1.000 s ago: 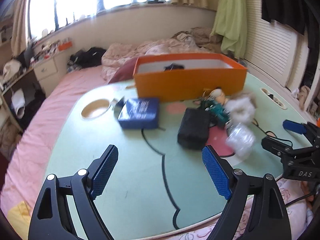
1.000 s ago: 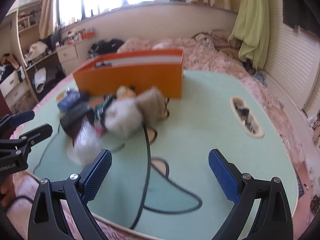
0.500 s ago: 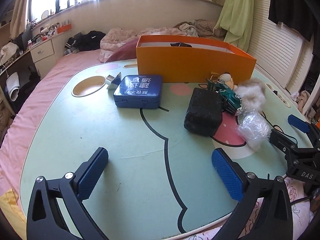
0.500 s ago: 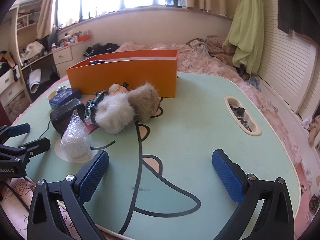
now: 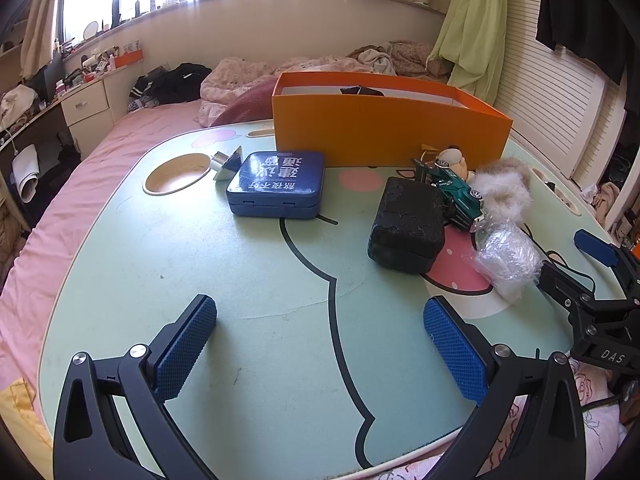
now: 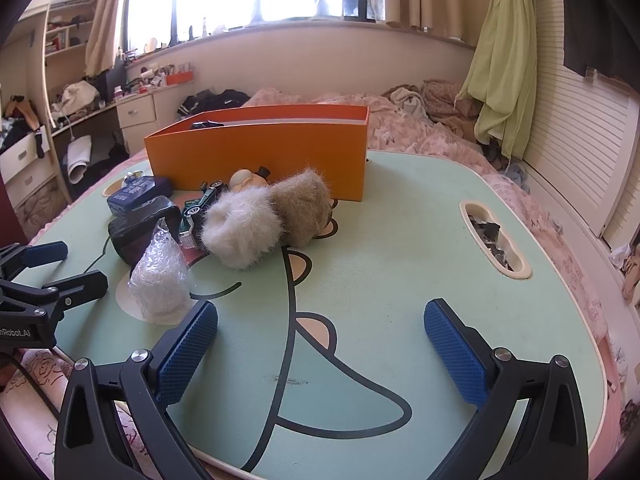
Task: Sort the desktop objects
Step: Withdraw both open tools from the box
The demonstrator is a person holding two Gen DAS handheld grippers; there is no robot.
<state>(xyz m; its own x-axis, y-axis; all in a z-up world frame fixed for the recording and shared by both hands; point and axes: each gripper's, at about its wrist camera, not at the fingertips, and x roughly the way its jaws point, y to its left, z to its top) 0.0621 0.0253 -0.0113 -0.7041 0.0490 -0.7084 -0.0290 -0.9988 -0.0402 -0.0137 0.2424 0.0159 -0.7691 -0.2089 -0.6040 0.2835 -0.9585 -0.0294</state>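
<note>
Both of my hand-held grippers hang low over the near edge of the tabletop (image 5: 248, 280), nothing in either. Left hand-held gripper (image 5: 320, 340): jaws spread wide, just finished opening out, only bare green surface between the blue pads (image 5: 184, 348). Right hand-held gripper (image 6: 320, 344): same, jaws just opened that last bit, empty; its left pad sits just beside the clear plastic wad (image 6: 160, 280), whether touching I can't tell.

Left wrist view:
- orange box (image 5: 384, 128) at 12 o'clock, far side of the tabletop, open top, something dark inside.
- blue case (image 5: 276, 186) at 11 o'clock, in front of the box, flat, lid shut.
- small silver wedge-shaped thing (image 5: 228, 158) at the case's far-left corner, beside a round cut-out in the tabletop.
- black block (image 5: 408, 224) at 1 o'clock.
- green toy car (image 5: 460, 196) just right of the block, touching or nearly.
- small figurine (image 5: 452, 160) behind the car, close to the box wall.
- fluffy ball (image 5: 504, 192) at 2 o'clock, right of the car.
- plastic wad in front of the fluffy ball, near the right gripper's tips.

Right wrist view: the pile sits at 10 to 11 o'clock, a second tan fluffy ball (image 6: 308, 204) pressed against the white one.
</note>
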